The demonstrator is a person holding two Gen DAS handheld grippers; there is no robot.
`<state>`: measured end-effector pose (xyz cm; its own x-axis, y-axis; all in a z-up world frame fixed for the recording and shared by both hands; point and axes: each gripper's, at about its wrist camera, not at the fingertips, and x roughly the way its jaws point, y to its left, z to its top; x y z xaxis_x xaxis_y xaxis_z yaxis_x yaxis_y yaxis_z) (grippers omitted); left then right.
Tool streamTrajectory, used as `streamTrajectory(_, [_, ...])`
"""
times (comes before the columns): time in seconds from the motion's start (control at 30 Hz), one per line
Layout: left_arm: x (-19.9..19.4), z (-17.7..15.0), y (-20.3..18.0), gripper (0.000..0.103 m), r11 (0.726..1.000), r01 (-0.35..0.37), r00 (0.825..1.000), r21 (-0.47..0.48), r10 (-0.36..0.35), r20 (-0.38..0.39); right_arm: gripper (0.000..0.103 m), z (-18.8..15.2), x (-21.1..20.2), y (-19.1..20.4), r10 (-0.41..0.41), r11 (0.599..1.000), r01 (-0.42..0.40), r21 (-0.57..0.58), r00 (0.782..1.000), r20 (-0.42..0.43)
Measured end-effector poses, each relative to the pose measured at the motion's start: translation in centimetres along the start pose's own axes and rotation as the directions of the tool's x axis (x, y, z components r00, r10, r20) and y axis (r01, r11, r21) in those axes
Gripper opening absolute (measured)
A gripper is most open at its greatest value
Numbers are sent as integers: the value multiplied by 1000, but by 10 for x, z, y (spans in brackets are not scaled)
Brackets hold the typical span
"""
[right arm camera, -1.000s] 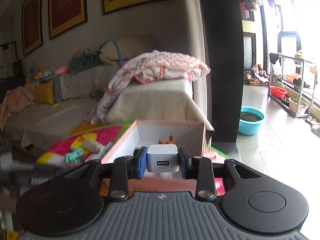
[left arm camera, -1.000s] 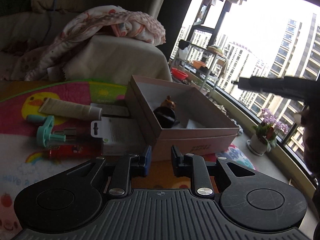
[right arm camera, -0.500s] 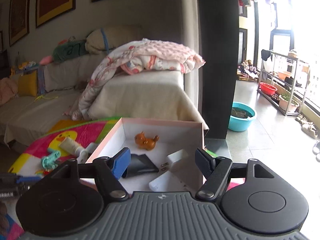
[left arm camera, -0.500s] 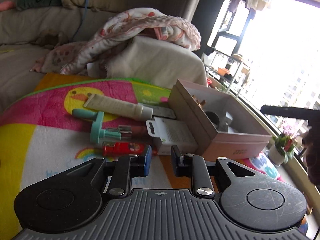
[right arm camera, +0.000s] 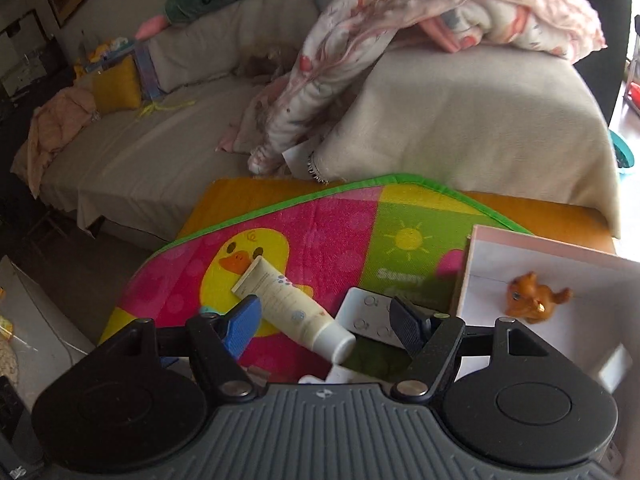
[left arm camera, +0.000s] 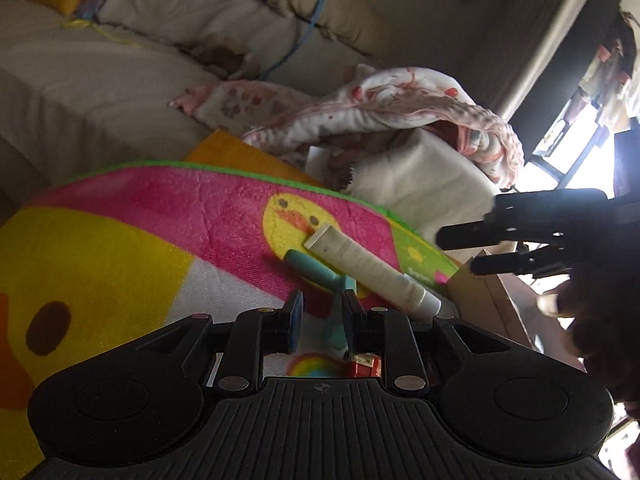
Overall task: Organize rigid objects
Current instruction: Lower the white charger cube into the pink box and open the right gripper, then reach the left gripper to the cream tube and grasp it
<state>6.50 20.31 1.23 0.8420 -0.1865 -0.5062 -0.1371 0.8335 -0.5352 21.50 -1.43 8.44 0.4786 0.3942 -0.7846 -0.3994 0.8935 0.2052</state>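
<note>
A cream tube (left arm camera: 368,270) lies on the colourful duck mat (left arm camera: 160,220), beside a teal-handled tool (left arm camera: 320,276) and a red item (left arm camera: 364,364). My left gripper (left arm camera: 320,320) is open and empty, low over the teal tool. In the right wrist view my right gripper (right arm camera: 326,320) is wide open and empty above the same tube (right arm camera: 292,306). A white flat pack (right arm camera: 370,316) lies beside the pink box (right arm camera: 472,264), which holds an orange toy animal (right arm camera: 534,298). The right gripper also shows in the left wrist view (left arm camera: 516,236).
A beige sofa (right arm camera: 160,140) with a floral blanket (right arm camera: 400,20) stands behind the mat. A yellow cushion (right arm camera: 116,84) sits at its far end. A teal basin (right arm camera: 624,152) is on the floor to the right.
My right gripper opened and dropped the white charger into the box, then swung left over the tube. My left gripper moved left from the box to above the teal tool.
</note>
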Motion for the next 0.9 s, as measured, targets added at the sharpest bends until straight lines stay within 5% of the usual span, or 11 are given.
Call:
streamTrajectory(0.1, [3,24,-1,23,999,17,999,28,-16,-45,62,20,42,8,-128,991,127,-49,991,-24])
streamTrajectory(0.17, [13,36,-5,23,997,-6,998,79,10,-54,37,30,64,9,-220,973,216,-82,975,-32])
streamTrajectory(0.3, [39,36,-8,23,996,1,996,94,8,-94,17,32,93,3,-308,944,292,-151,946,-97])
streamTrajectory(0.53, [59,25,-2,23,996,39,988,75,-27,-152,14,0,74,17,-256,950,221,-221,956,-144])
streamTrajectory(0.9, [18,-12,-15,24,979,154,954,134,-112,-278,15,-93,6,49,-59,966,-6,-259,968,-243])
